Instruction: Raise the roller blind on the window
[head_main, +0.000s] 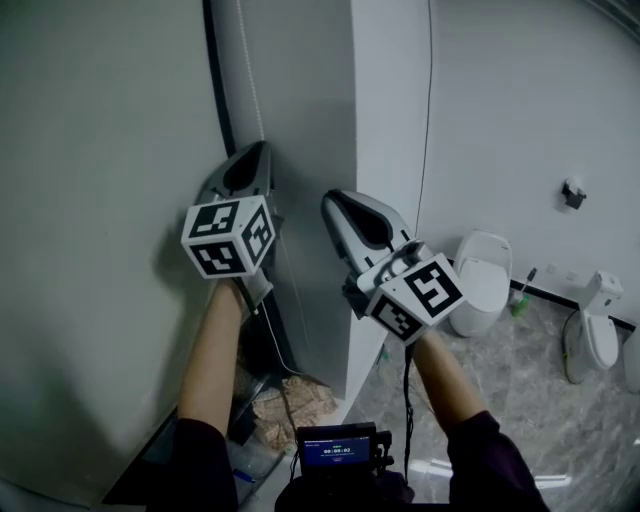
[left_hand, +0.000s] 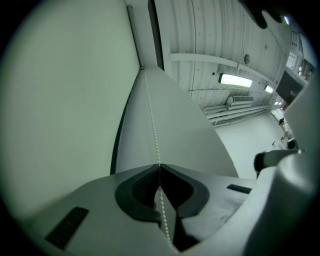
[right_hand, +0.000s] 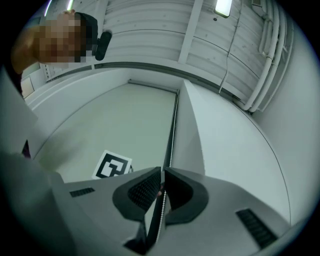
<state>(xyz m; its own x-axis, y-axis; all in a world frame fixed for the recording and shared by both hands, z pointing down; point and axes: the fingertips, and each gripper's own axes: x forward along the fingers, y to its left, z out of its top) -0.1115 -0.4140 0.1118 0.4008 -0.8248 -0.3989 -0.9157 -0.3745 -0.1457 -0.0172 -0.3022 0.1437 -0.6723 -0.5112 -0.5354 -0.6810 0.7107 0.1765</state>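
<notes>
both grippers clamped on the bead chain, pull line running straight ahead of the jaws

i am holding my left gripper (left_hand: 159, 168) closed on the bead chain (left_hand: 152, 122). its pads are pinching the beads right at the tips. from there the chain is running straight ahead of the jaws, up and away from me, with its long axis in line with the gripper. a short length is trailing back between the jaws toward my hand. the roller blind (left_hand: 60, 110) is lying as a broad pale sheet off to the left of this gripper, and the chain is hanging just beside its edge.

i am keeping my right gripper (right_hand: 162, 173) closed too, nipping a beaded strand (right_hand: 161, 217) that is passing through its jaws and on ahead along the dark edge of the window.

in the head view the left gripper is reaching further up than the right one, so it is the nearer to the top of the blind. i am judging that any pull has to go back along the chain's own line, toward me, not sideways.

counting: one blind, two grippers, and one strand in each gripper. i cannot tell whether the two strands are runs of one loop.
</notes>
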